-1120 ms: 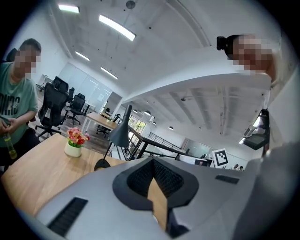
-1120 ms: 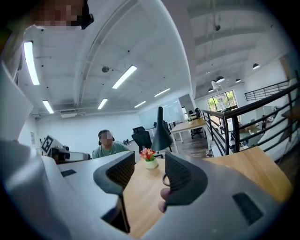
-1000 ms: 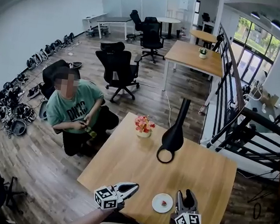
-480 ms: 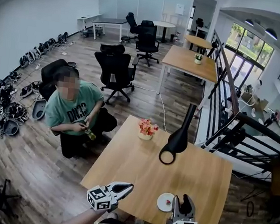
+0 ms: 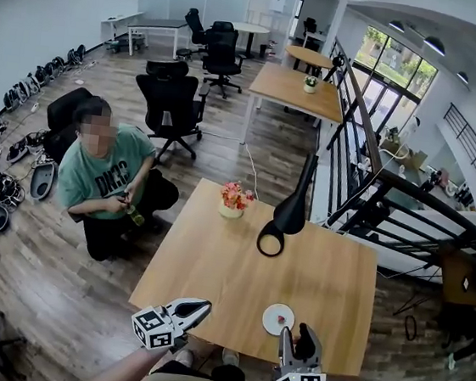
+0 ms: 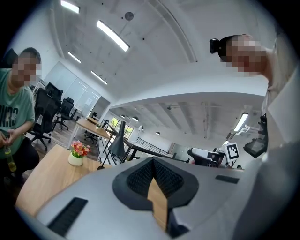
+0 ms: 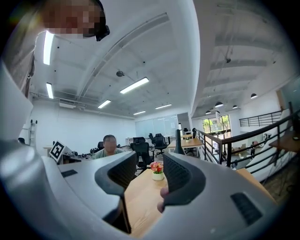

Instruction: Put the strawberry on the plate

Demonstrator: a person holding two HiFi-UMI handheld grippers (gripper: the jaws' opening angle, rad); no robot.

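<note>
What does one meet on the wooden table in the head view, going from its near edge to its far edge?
White plate with the strawberry on it → black lamp's ring base → flower pot.

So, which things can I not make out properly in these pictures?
- Strawberry on the plate: in the head view it is too small to show how it lies, and neither gripper view reaches it.
- Pinkish spot beside the open right gripper: in the right gripper view it is partly behind a jaw, so unidentifiable.
- What the seated person holds: too small in the head view.
</note>
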